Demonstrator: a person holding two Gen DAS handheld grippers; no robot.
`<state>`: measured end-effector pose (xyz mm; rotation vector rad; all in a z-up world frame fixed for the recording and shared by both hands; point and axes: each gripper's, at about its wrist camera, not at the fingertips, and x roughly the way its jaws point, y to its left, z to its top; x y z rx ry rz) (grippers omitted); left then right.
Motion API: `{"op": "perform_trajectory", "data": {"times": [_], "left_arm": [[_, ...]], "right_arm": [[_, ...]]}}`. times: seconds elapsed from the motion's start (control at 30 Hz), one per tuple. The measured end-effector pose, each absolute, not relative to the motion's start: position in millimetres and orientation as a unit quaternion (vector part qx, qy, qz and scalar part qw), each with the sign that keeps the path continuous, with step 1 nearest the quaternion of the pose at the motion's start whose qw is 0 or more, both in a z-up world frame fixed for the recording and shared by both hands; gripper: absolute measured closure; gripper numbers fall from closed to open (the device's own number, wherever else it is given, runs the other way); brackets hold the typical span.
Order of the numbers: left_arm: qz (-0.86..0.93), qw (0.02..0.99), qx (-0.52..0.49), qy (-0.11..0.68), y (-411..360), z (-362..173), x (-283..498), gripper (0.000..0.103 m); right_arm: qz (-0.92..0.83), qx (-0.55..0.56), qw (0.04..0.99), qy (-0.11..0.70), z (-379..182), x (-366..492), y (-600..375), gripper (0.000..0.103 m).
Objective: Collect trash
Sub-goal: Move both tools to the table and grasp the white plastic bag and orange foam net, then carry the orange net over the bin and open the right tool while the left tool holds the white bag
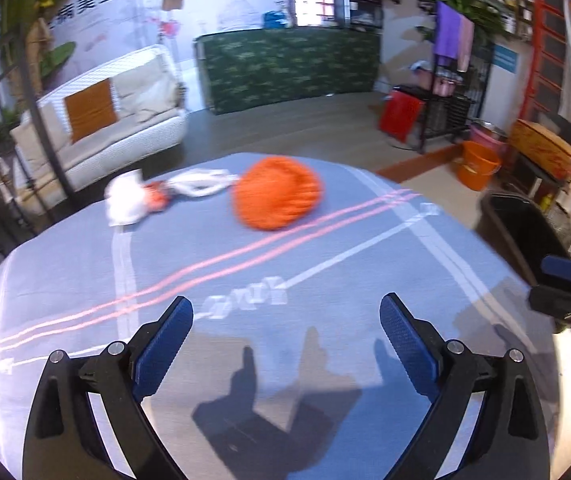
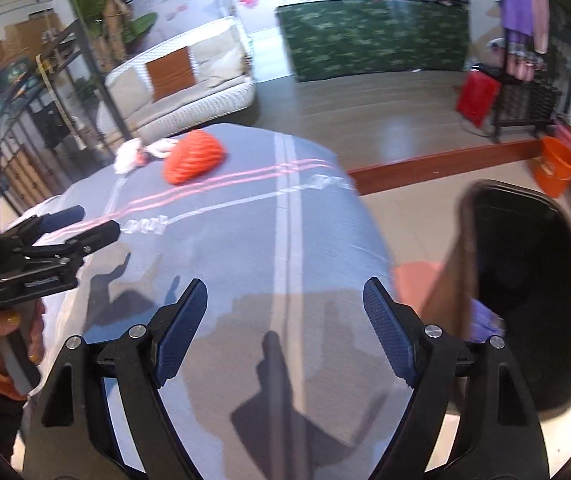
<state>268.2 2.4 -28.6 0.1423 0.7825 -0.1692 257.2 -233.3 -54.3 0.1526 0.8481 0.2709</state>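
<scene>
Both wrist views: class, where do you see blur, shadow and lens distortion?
Left wrist view: the orange net ball and white plastic bag are smeared by motion blur; hard shadows of the left tongs fall on the blue cloth. Right wrist view: the black bin rim is blurred, the right tongs cast shadows, and the fisheye curves the cloth's edge and stripes.

Both wrist cams look fwd, low over the table (image 1: 325, 248), sharing orange net (image 1: 277, 194) & sofa (image 2: 189, 76).

Matt woven tablecloth (image 1: 325, 248), orange mesh netting (image 1: 277, 194) — crinkled white plastic bag (image 1: 125, 200), glossy black bin (image 2: 525, 280)
</scene>
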Motion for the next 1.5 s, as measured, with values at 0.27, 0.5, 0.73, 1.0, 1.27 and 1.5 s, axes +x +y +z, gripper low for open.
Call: {"op": "perform_trajectory", "data": {"times": [0.27, 0.5, 0.73, 1.0, 1.27, 1.5], "left_arm": [[-0.034, 0.923, 0.096, 0.372, 76, -34, 320, 0.010], [-0.057, 0.912, 0.160, 0.373, 80, -32, 384, 0.013], [-0.079, 0.886, 0.216, 0.403, 79, -61, 427, 0.027], [-0.082, 0.896, 0.134, 0.415, 100, -73, 422, 0.074], [-0.070, 0.907, 0.115, 0.399, 91, -56, 398, 0.083], [-0.067, 0.918, 0.069, 0.385, 79, -34, 359, 0.083]], "right_arm": [[0.183, 0.043, 0.894, 0.406, -39, 318, -168, 0.023], [0.203, 0.011, 0.887, 0.413, -43, 395, -116, 0.023], [0.192, 0.003, 0.874, 0.447, -70, 453, -89, 0.024], [0.222, 0.015, 0.860, 0.459, -83, 455, -74, 0.080], [0.223, 0.015, 0.872, 0.435, -66, 425, -75, 0.083], [0.215, 0.016, 0.876, 0.431, -57, 391, -87, 0.083]]}}
